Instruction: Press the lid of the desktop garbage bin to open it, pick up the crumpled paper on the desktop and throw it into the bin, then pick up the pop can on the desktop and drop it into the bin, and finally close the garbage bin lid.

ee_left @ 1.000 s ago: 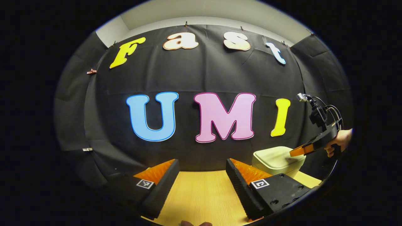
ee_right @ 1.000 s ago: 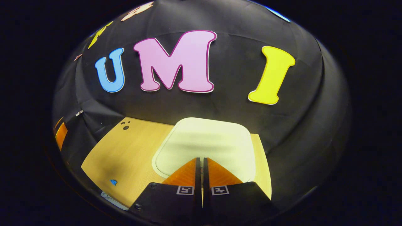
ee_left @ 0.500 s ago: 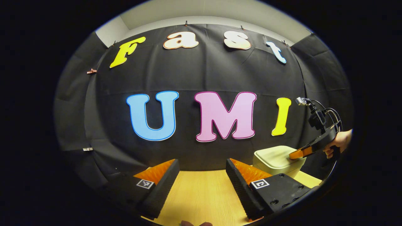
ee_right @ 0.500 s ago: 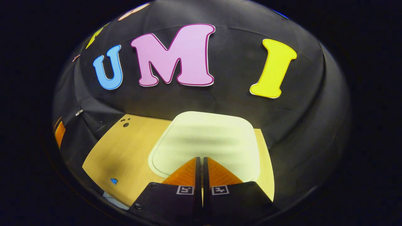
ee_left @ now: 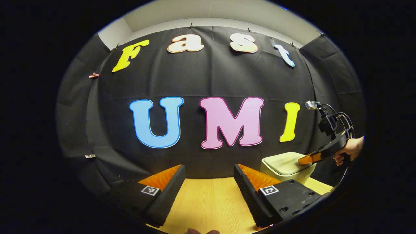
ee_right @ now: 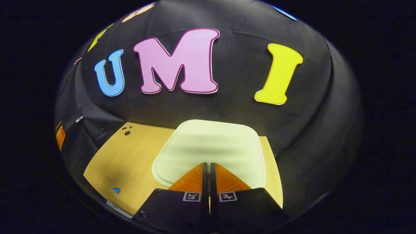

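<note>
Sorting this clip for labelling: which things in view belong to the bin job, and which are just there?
Belongs to the job:
- garbage bin, lid down
- right hand-held gripper, shut, tips over the lid
- left hand-held gripper, open above the desktop

Just there:
- wooden desktop
- small blue scrap on the desktop
- person's hand

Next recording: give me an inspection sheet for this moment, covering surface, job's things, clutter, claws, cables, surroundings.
Surface: light wooden desktop.
Job's things: cream garbage bin at the back right; lid down.
Clutter: small blue scrap on the desktop near its front edge.
Claws: left claw open, above the desktop; right claw shut, tips at the lid's near edge.
Cables: black cables looped on the right claw.
Surroundings: black cloth wall.
</note>
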`<state>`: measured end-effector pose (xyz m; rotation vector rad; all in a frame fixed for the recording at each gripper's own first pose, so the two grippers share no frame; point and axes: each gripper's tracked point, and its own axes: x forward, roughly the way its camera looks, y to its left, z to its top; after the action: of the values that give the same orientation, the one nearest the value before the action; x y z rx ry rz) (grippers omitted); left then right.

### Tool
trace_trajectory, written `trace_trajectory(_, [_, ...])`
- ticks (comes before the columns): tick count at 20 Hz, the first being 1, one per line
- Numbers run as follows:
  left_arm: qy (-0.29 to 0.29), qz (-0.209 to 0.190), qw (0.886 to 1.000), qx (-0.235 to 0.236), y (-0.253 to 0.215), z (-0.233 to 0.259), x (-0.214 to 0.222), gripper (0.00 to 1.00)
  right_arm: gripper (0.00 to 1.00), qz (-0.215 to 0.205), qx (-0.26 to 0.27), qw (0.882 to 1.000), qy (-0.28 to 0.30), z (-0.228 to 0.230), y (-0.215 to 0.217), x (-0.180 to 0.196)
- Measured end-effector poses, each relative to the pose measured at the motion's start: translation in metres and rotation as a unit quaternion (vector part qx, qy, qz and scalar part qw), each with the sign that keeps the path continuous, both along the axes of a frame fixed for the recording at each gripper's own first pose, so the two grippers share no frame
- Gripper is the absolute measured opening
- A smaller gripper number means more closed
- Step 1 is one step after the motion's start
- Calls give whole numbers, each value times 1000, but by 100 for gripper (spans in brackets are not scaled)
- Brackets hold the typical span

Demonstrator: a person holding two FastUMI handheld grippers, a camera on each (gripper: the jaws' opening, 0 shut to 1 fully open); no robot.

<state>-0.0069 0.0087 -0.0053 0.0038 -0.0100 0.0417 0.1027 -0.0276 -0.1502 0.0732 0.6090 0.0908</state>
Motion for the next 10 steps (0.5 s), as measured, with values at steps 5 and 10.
trace_trajectory(5, [1,2,1000,-1,4,1,-1,96,5,-4,-3,999,-54,30,1,3])
trace_trajectory(10, [0,0,1000,1,3,2,-1,96,5,-14,-9,991,-130,75,-7,7])
